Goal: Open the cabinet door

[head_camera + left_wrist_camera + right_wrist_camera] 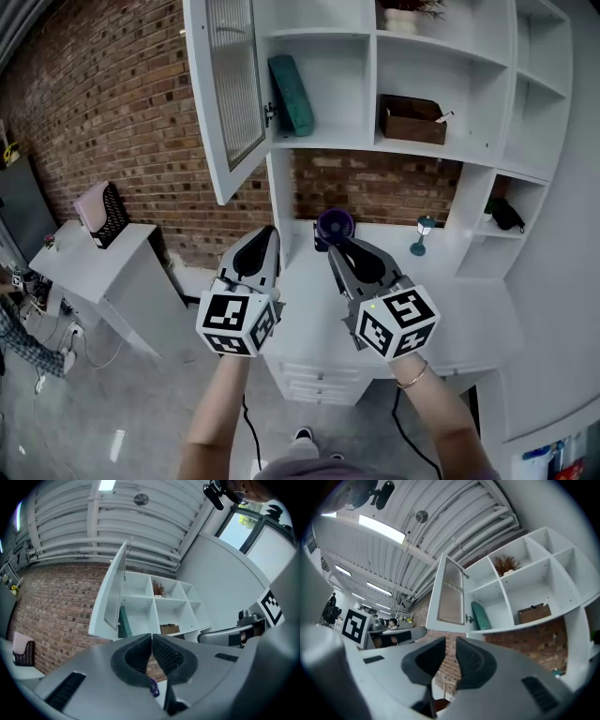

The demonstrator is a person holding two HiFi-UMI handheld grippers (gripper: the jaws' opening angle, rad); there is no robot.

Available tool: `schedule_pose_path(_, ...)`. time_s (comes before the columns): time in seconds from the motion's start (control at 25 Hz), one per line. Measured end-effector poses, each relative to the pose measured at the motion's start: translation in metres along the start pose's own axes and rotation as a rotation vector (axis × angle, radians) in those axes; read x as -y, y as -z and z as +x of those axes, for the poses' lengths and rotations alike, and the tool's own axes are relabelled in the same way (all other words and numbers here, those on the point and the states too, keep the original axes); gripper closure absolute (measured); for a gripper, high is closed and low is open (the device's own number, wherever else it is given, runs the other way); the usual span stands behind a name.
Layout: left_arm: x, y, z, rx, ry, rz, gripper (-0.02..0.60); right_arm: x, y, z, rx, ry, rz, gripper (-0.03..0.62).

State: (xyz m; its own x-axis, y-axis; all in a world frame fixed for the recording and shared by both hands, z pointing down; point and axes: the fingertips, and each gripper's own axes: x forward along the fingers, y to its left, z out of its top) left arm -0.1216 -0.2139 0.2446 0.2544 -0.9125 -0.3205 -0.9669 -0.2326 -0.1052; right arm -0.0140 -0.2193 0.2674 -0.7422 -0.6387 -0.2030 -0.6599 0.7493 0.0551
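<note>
Your cabinet door (225,94) stands swung out to the left, its ribbed glass pane turned towards the brick wall (103,112). The compartment behind it is open to view, with a teal pad (292,94) leaning inside. A brown box (411,120) sits in the next compartment to the right. Your left gripper (269,234) and right gripper (336,246) hang side by side over the white worktop (305,300), fingers pointing at the cabinet, apart from the door. A purple round object (335,225) sits just past the right fingers.
</note>
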Motion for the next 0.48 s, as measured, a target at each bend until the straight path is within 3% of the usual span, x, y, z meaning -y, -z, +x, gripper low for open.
schedule_pose_path(0.28, 0.031, 0.049, -0.007, -0.098, 0.028, -0.086, 0.572, 0.032, 0.025, -0.05, -0.062, 0.101, 0.015, 0.551)
schedule_pose_path(0.48, 0.05, 0.071, -0.014, -0.149, 0.037, -0.094, 0.574, 0.05, 0.054, -0.082, -0.12, 0.161, 0.058, 0.558)
